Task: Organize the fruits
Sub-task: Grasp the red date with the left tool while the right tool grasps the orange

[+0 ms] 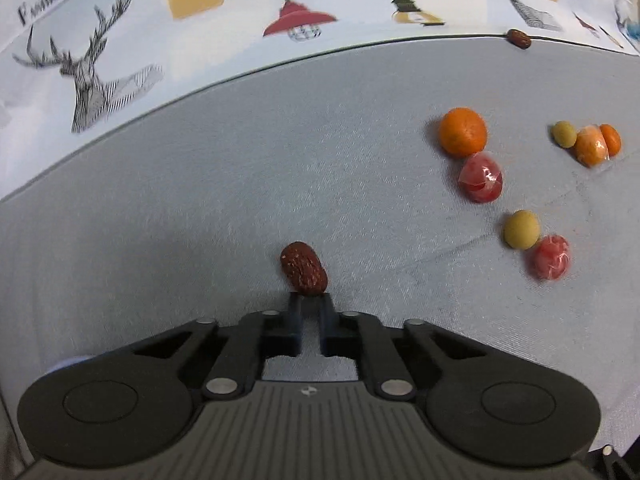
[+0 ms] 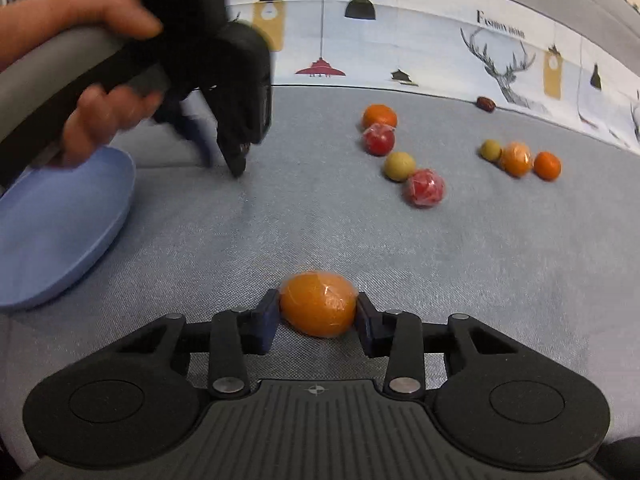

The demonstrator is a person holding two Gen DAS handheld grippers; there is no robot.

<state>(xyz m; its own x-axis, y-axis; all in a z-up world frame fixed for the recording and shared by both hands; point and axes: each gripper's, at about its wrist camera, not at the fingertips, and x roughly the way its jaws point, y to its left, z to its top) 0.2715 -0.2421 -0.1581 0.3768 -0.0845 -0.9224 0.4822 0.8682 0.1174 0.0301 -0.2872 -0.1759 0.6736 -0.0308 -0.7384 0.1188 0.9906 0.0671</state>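
Observation:
A wrinkled dark red date (image 1: 304,268) lies on the grey cloth in the left wrist view. Its near end sits between the tips of my left gripper (image 1: 311,297), whose jaws stand narrow and pinch it. The right wrist view shows the same gripper (image 2: 237,166) blurred, pointing down at the cloth with a person's hand (image 2: 108,116) on it. My right gripper (image 2: 318,310) is shut on an orange fruit in clear wrap (image 2: 318,304), a pad pressed on each side, low over the cloth.
A blue plate (image 2: 60,220) lies at the left. Loose fruit lies farther back: an orange (image 1: 463,132), two red wrapped fruits (image 1: 480,178) (image 1: 550,257), yellow-green balls (image 1: 521,229), a small cluster (image 1: 591,146), another date (image 1: 519,38) by the patterned backdrop (image 1: 200,40).

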